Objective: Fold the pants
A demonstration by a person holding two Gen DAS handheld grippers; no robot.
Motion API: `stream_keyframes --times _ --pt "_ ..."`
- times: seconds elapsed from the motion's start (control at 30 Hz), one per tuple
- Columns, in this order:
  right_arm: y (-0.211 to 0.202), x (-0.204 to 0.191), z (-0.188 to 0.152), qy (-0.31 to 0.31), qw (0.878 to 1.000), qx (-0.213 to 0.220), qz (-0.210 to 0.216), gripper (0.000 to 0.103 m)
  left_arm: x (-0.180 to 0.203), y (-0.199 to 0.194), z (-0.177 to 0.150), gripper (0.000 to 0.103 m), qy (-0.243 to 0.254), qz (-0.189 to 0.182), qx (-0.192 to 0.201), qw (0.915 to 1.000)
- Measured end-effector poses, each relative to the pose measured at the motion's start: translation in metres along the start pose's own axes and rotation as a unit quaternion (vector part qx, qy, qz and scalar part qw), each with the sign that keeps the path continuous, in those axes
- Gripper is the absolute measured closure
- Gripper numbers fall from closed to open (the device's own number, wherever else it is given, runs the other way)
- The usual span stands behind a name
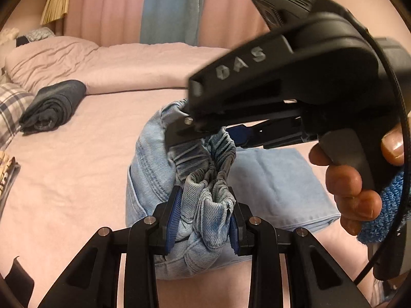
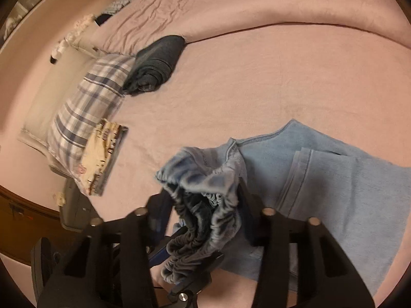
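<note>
Light blue denim pants (image 1: 149, 169) with a gathered elastic waistband (image 1: 221, 154) are lifted at the waist off the pink bed sheet (image 1: 77, 179). My left gripper (image 1: 204, 220) is shut on a bunch of the waistband, blue pads pressing both sides. My right gripper (image 1: 210, 136), held by a hand (image 1: 352, 187) in a blue sleeve, comes in from the right and clamps the waistband just beyond. In the right wrist view the right gripper (image 2: 203, 202) has the waistband (image 2: 205, 179) bunched between its fingers, and the pants legs (image 2: 346, 179) lie flat on the sheet (image 2: 257, 77) to the right.
A rolled dark garment (image 2: 156, 64) lies against the pink duvet (image 2: 257, 7) at the back. A plaid pillow (image 2: 87, 118) with a folded patterned cloth (image 2: 102, 154) on it sits at the left near the bed's edge. Pink and blue curtains (image 1: 167, 5) hang behind.
</note>
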State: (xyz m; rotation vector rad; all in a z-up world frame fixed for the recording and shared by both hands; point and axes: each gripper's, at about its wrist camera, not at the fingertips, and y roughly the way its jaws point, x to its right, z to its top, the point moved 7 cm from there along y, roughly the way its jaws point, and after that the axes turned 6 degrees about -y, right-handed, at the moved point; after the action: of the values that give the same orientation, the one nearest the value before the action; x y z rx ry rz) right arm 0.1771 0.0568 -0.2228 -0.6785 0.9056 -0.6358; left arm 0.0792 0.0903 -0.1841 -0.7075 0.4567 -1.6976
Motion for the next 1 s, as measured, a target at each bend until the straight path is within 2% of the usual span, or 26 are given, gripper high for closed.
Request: stream_keyframes --times 0.1,0.3,0.47,0.63,0.83,1.0 --pt "-0.005 0.003 -0.003 0.006 1.000 0.003 0.014 0.073 0.001 0.003 0.002 0.072 0.008 0.003 -0.003 1.0000" --pt "-0.013 0.002 -0.005 0.002 1.000 0.010 0.028 0.076 0.009 0.004 0.005 0.072 0.012 -0.008 -0.006 0.9999" --pt "-0.024 0.009 -0.006 0.000 0.999 0.012 0.035 0.077 0.019 0.014 0.008 0.072 0.033 -0.018 -0.016 0.9992" --pt "-0.035 0.020 -0.012 -0.014 0.999 0.008 0.030 0.077 0.031 0.027 0.009 0.072 0.037 -0.046 -0.042 0.9974" --pt "-0.049 0.036 -0.023 -0.019 0.999 0.026 0.029 0.077 0.046 0.040 0.011 0.072 0.045 -0.072 -0.066 0.9943" --pt "-0.062 0.053 -0.029 -0.001 0.998 0.042 0.038 0.078 0.060 0.047 0.018 0.072 0.061 -0.078 -0.071 0.9925"
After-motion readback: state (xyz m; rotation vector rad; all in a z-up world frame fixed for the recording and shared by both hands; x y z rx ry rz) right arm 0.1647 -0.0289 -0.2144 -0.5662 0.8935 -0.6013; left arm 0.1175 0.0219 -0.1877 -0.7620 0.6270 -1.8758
